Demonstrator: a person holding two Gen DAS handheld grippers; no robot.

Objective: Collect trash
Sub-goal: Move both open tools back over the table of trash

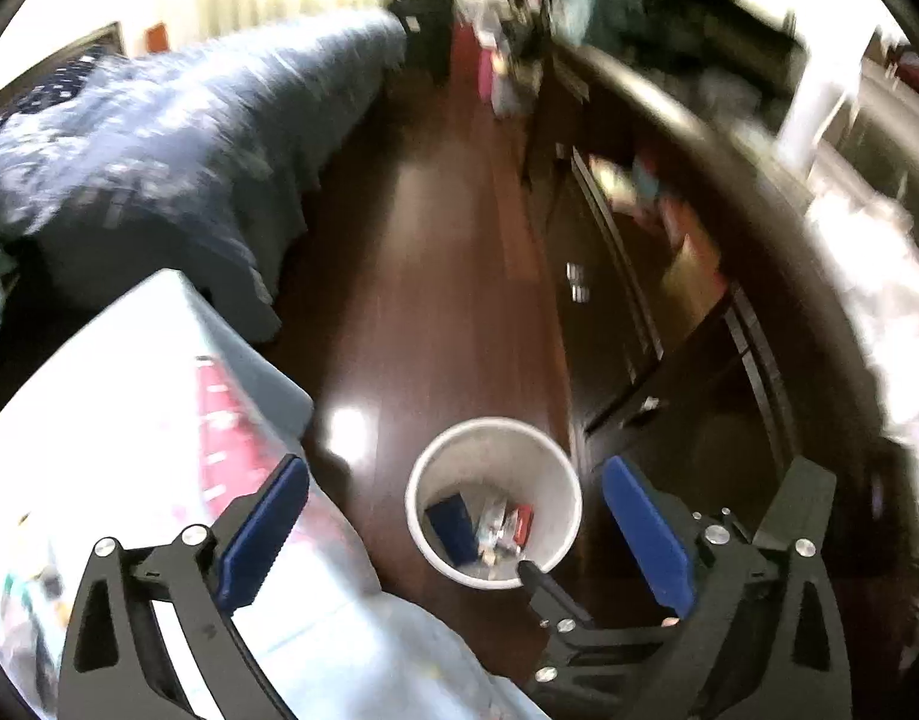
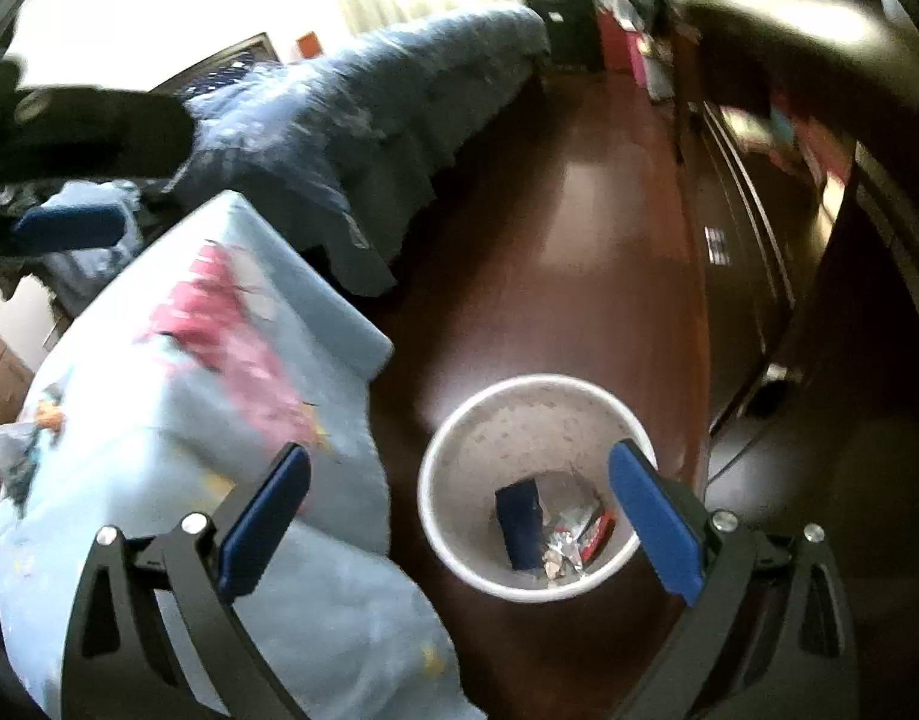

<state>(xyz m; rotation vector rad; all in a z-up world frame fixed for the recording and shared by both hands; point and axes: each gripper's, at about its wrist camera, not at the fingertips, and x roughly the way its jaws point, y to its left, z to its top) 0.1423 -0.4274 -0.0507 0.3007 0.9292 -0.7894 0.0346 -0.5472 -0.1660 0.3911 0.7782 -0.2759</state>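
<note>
Above the dark wood floor [image 2: 555,228], between a cloth-covered table [image 2: 189,396] and a dark dresser [image 1: 627,312], stands a white bin [image 2: 537,486] holding the trash [image 2: 570,540]: a dark blue box, crumpled foil, something red. The left gripper [image 1: 453,534] and right gripper [image 2: 459,519] both hang over it with fingers spread wide and nothing between them. Risk, as I judge it: more trash may be missed, since both views are smeared; a low sweep could clip the bin rim and tip it, or snag the table cloth. The cloth's far side is cut off; small bits on it are unreadable. Dresser shelves and far clutter are blurred.
</note>
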